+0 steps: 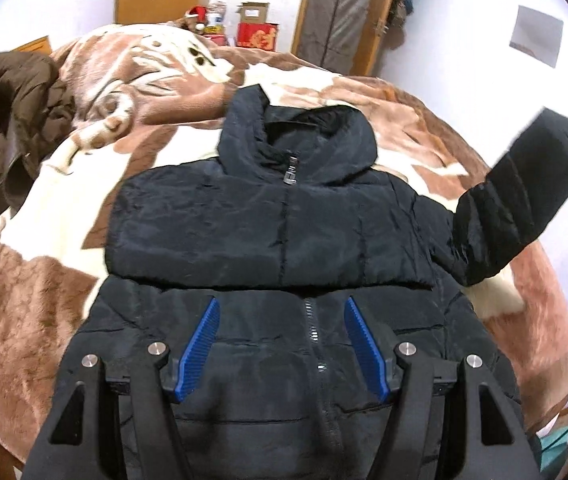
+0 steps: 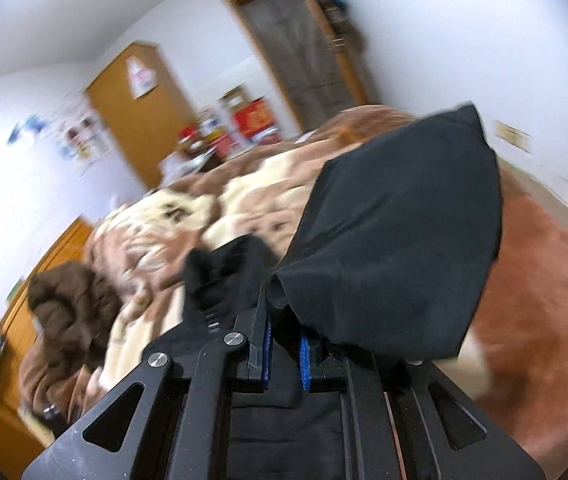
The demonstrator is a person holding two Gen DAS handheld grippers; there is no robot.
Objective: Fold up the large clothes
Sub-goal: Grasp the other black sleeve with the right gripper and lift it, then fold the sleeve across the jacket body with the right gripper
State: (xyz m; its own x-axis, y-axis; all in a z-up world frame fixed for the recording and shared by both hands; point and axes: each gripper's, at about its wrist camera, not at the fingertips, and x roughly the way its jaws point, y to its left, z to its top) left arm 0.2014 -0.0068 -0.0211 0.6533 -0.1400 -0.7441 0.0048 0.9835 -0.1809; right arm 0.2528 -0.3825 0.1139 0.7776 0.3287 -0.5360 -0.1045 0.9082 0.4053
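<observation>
Black puffer jacket (image 1: pixel 276 216) spread front-up on the brown-and-cream blanket (image 1: pixel 36 280), zipped, collar toward the far wall. Left gripper (image 1: pixel 280 344) above the jacket's lower front, jaws apart, nothing between. Right gripper (image 2: pixel 284 344) clamped on the jacket's sleeve cuff (image 2: pixel 396 232), lifted off the blanket beside the jacket. Brown coat (image 1: pixel 4 120) heaped at the blanket's edge.

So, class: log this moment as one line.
left gripper: open over black jacket | right gripper: shut on sleeve, lifted | bed
</observation>
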